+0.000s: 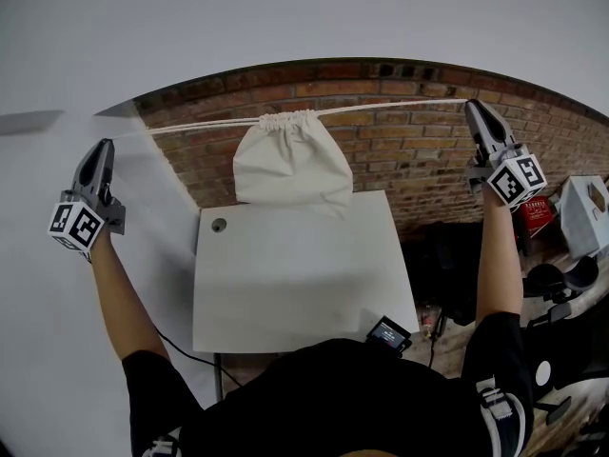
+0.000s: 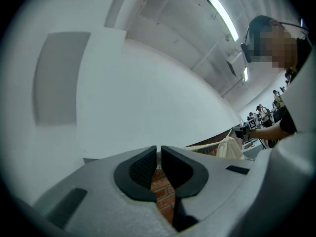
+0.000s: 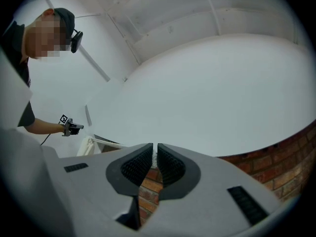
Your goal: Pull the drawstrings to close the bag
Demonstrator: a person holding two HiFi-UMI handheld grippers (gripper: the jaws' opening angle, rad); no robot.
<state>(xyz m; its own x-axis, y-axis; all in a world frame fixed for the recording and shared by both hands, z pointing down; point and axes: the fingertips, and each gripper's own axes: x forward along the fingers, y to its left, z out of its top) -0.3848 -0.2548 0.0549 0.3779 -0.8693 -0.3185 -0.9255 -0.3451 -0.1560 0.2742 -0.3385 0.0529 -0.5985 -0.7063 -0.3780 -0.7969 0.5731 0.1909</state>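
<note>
Above the white desk (image 1: pixel 285 284), the cream cloth bag (image 1: pixel 291 165) is hanging in the air with its mouth gathered tight and its bottom edge just over the desk's far edge. The left drawstring (image 1: pixel 205 124) is stretching taut to the left hand-held gripper (image 1: pixel 103 147), and the right drawstring (image 1: pixel 400 106) to the right hand-held gripper (image 1: pixel 473 106). Each gripper's jaws are pinching nearly together, apparently on the thin white cord, which is hard to make out between the pads. A brick wall (image 1: pixel 419 150) is standing behind the bag.
</note>
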